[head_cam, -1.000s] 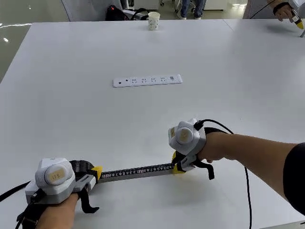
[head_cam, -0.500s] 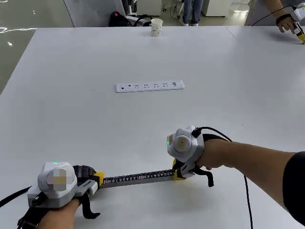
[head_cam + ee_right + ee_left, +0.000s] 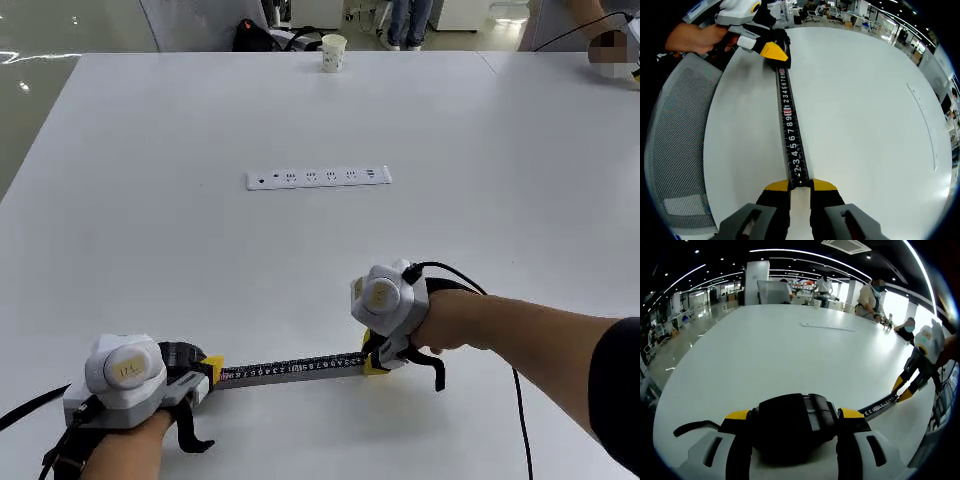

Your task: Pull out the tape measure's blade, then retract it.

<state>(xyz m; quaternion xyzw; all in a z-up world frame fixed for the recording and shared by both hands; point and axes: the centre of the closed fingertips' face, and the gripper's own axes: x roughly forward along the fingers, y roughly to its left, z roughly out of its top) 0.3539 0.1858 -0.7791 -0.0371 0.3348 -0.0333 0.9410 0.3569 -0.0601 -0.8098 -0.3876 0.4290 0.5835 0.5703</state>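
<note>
One bench (image 3: pixel 200 120), white: we record its near edge running close beside the work and its left edge well off to the side, while the wide middle and far surface lie open. One tape measure (image 3: pixel 792 427), black case, sits near that near edge, clamped between the two yellow-tipped fingers of the left gripper (image 3: pixel 205 368), which press on its sides. One blade (image 3: pixel 790 135), black with white numerals, lies drawn out flat on the bench alongside the near edge, reaching from the case to the right gripper (image 3: pixel 372 362), whose two fingers are closed on the blade's end, pinching it. Two grippers in all, well apart, joined by the blade. One power strip (image 3: pixel 319 177) lies mid-bench, well apart from the tape measure. One paper cup (image 3: pixel 334 52) stands upright near the far edge. One mesh chair (image 3: pixel 675 140) sits just beyond the near edge, as we note in the right gripper view.
</note>
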